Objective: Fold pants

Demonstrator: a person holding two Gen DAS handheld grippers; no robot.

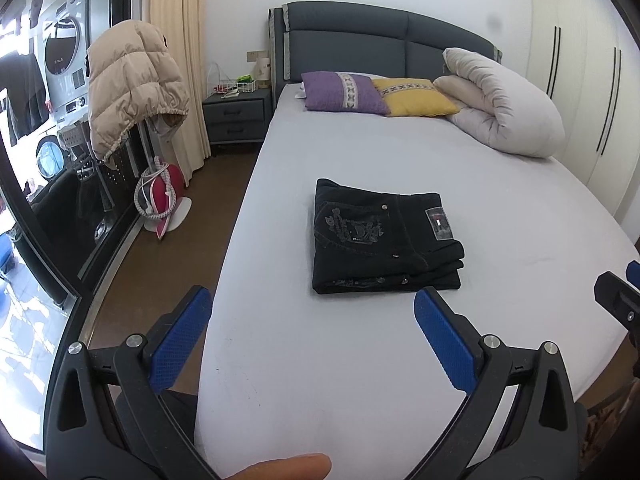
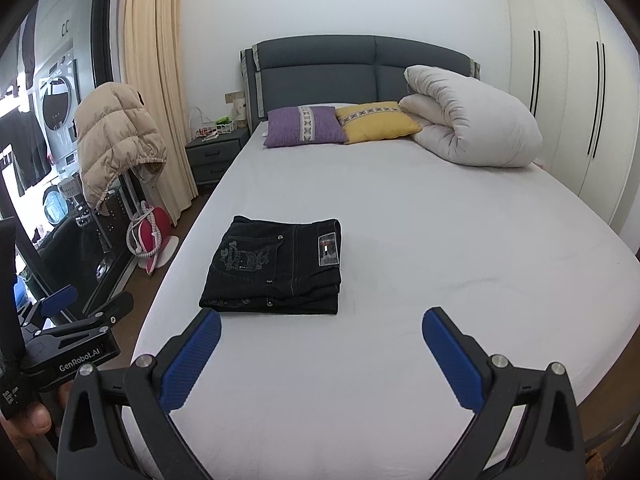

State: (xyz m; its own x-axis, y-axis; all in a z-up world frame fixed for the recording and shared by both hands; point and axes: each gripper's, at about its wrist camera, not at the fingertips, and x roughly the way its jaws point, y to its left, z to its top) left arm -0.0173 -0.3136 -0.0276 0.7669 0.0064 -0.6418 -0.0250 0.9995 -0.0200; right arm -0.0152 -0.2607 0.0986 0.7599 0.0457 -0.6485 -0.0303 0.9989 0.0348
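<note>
1. We see the black pants (image 1: 384,236) folded into a neat square, lying flat on the bed (image 1: 400,160).
2. The left gripper (image 1: 312,308) and right gripper (image 2: 322,330) both hover near the pants, fingers apart, holding nothing.

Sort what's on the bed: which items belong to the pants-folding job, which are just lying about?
Job:
- black pants, already folded, on the white sheet
- left gripper, open
- right gripper, open

Lying about:
- purple pillow
- yellow pillow
- rolled duvet
</note>
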